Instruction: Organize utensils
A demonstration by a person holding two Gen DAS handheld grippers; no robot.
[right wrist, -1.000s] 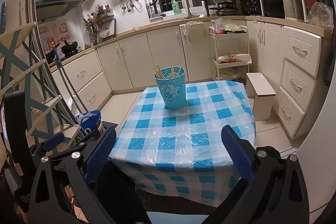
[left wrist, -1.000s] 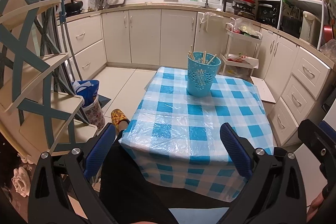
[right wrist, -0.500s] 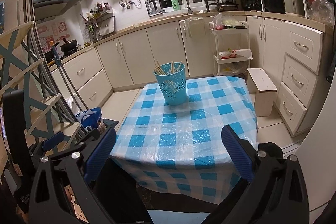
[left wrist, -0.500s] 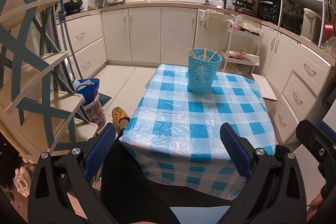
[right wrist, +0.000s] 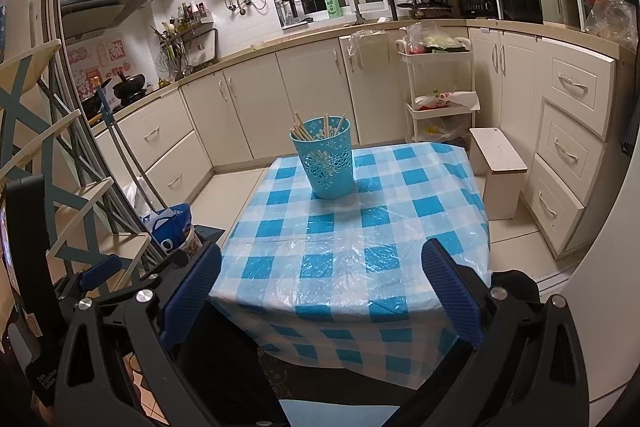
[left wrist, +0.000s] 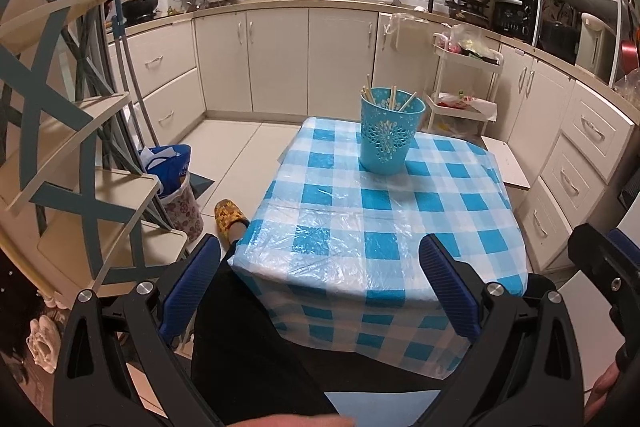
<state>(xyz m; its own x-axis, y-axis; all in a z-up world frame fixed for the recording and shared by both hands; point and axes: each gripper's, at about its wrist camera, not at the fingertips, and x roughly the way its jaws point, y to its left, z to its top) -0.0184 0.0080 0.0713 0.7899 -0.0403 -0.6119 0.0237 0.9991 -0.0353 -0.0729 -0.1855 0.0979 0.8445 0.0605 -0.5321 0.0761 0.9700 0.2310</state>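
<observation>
Both tongs have pulled back slightly from the checked table (left wrist: 372,227); I see the blue holder (left wrist: 388,135) sitting a little farther off, upright on the far half, chopsticks (right wrist: 302,131) inside; left gripper (left wrist: 320,291) and right gripper (right wrist: 322,293) gape wide, empty, well short of it.

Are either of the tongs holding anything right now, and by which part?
Nothing is held. The left tongs and right tongs are both open and empty; the chopsticks stand in the blue holder.
</observation>
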